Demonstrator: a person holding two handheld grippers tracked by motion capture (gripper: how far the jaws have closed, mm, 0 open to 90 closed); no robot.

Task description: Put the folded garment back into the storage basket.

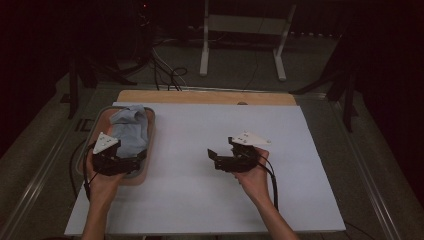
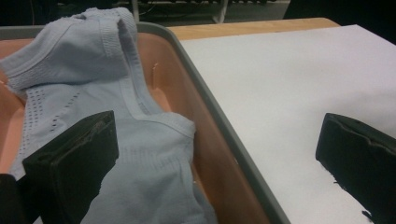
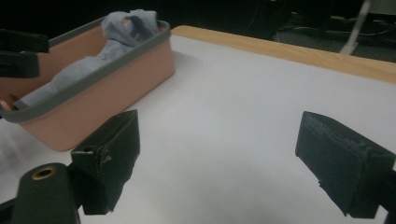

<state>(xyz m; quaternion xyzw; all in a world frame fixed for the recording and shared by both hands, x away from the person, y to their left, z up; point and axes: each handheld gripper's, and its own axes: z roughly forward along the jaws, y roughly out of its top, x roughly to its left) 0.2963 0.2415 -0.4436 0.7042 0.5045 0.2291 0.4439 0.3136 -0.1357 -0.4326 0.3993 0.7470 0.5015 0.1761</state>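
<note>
Step in hand: approach to pickup. Pale blue garment (image 1: 130, 131) lies bunched in the pink bin (image 1: 150, 125) at the table's (image 1: 210, 200) left edge. Left tongs (image 1: 116, 162) released, over the bin's near end. Right tongs (image 1: 220, 159) released, mid-table. Next, probably: lower left tongs, close on fabric.

Overhead forward view; two low close-ups

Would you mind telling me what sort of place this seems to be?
Probably a lab or recording workspace: a white board covers the table, cables trail across the floor behind, and a bin holds a garment.
</note>
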